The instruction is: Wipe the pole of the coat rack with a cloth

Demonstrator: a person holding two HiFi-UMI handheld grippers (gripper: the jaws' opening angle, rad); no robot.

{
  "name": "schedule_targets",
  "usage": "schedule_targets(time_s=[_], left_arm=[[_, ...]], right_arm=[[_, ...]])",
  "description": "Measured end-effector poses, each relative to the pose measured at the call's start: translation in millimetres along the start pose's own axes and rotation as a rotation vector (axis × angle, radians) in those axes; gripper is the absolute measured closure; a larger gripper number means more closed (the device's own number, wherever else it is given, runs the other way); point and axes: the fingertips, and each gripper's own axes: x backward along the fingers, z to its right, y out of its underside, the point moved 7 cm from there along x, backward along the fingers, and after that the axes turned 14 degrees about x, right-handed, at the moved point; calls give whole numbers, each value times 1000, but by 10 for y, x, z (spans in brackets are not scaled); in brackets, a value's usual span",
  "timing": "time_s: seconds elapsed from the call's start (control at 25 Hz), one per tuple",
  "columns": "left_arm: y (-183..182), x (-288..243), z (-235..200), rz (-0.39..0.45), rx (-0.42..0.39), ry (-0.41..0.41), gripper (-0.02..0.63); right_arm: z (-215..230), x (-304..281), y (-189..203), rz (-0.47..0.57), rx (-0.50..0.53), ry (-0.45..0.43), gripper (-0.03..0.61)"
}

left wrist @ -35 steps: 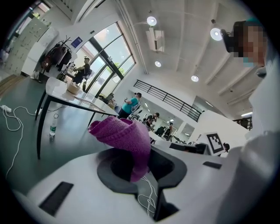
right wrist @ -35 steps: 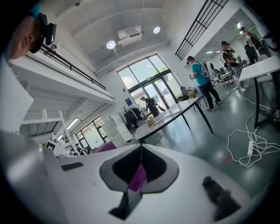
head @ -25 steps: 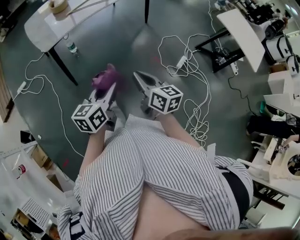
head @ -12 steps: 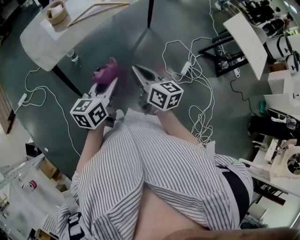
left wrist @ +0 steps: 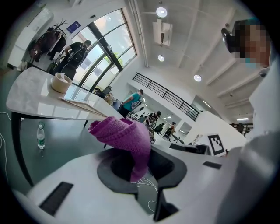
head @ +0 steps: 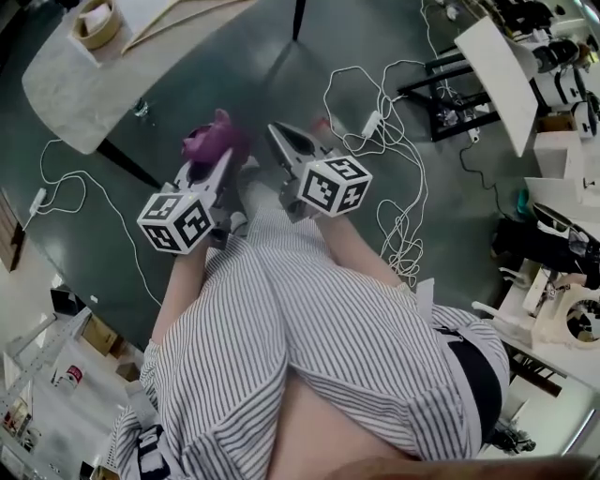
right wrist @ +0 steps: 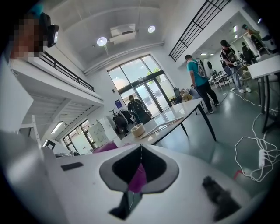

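Observation:
My left gripper (head: 223, 157) points away from my body and is shut on a bunched purple knitted cloth (head: 212, 142). In the left gripper view the cloth (left wrist: 124, 135) hangs pinched between the jaws. Beside it my right gripper (head: 275, 133) is held level with it, shut, with nothing in it. In the right gripper view its jaws meet at their tips (right wrist: 141, 148) and only a sliver of purple shows behind them. A coat rack (left wrist: 49, 38) hung with dark coats stands far off by the windows; its pole is hidden.
A white table (head: 66, 80) with a tape roll (head: 94, 21) and a wooden strip stands ahead on the left. A water bottle (head: 141, 108) stands under it. White cables (head: 380, 127) trail over the dark floor. Desks (head: 497, 66) crowd the right side. People stand in the distance.
The floor and table have slid across the head view as the person moves. Both grippers keep their pose side by side, and the cloth stays in the left one.

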Motion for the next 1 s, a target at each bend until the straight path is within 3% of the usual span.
schedule_targets(time_s=[0.2, 0.48, 0.8, 1.0], left_arm=[[-296, -373, -203, -7, -20, -18, 531], [-940, -1093, -488, 10, -5, -40, 531], [-1621, -2074, -563, 36, -19, -49, 531], [-2008, -2519, -617, 75, -23, -57, 531]], right_arm=[[349, -451, -109, -15, -20, -5, 562], [968, -1187, -561, -31, -9, -36, 562], [1829, -1839, -1122, -41, 1, -78, 561], [2143, -2199, -1358, -53, 17, -130, 561]])
